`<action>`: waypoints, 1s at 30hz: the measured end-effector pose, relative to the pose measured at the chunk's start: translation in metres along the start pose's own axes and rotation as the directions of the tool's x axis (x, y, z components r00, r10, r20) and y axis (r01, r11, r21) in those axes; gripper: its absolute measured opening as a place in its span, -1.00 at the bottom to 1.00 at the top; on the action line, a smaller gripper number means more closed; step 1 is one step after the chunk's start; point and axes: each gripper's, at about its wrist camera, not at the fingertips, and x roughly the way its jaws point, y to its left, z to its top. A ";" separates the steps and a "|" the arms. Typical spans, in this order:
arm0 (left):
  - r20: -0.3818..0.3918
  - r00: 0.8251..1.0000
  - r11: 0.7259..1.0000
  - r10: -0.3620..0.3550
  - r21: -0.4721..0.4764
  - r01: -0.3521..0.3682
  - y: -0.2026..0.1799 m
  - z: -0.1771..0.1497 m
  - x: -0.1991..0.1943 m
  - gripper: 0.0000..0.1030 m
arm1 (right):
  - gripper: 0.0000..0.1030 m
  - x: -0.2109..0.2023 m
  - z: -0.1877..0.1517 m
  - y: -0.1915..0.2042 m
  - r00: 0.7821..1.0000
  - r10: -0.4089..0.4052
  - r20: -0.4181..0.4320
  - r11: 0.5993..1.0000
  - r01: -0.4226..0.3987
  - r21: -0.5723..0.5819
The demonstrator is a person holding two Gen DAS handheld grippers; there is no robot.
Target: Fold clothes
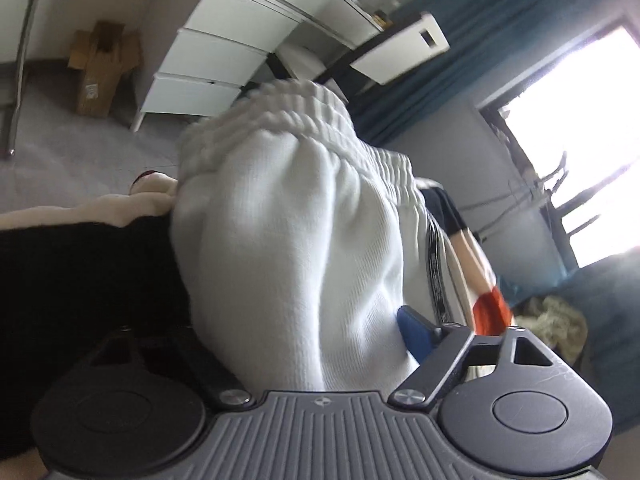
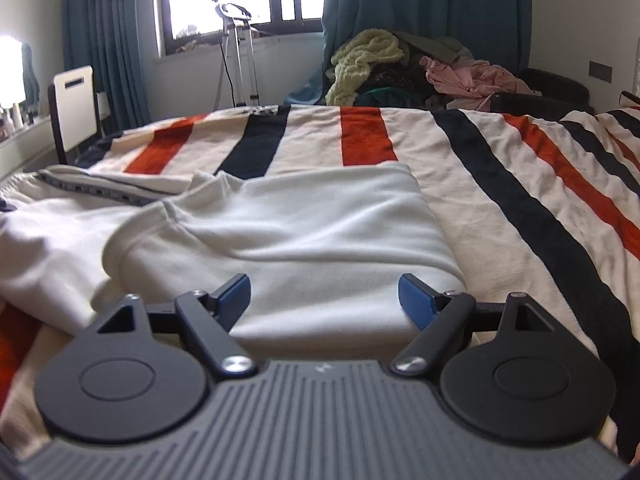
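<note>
White sweatpants with an elastic waistband [image 1: 304, 216] fill the left wrist view. The bunched waistband lies between the fingers of my left gripper [image 1: 320, 332]; the jaws stand wide, only the right blue pad [image 1: 416, 330] shows, and whether they grip the cloth is hidden. In the right wrist view the white pants [image 2: 304, 228] lie partly folded on a striped blanket [image 2: 500, 184]. My right gripper [image 2: 324, 300] is open and empty, just above the near folded edge, blue pads [image 2: 418, 300] apart.
A white drawer unit [image 1: 208, 68] and a cardboard box [image 1: 100, 68] stand on the floor. A clothes pile [image 2: 420, 68] sits beyond the bed by teal curtains [image 2: 420, 0]. A white chair [image 2: 74, 108] and a tripod [image 2: 240, 64] stand near the window.
</note>
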 end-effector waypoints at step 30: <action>0.256 0.866 0.779 -0.429 0.590 0.212 -0.179 -0.103 -0.138 -0.70 | 0.60 -0.010 -0.010 -0.032 0.996 -0.005 -0.090 0.987 0.019 0.162</action>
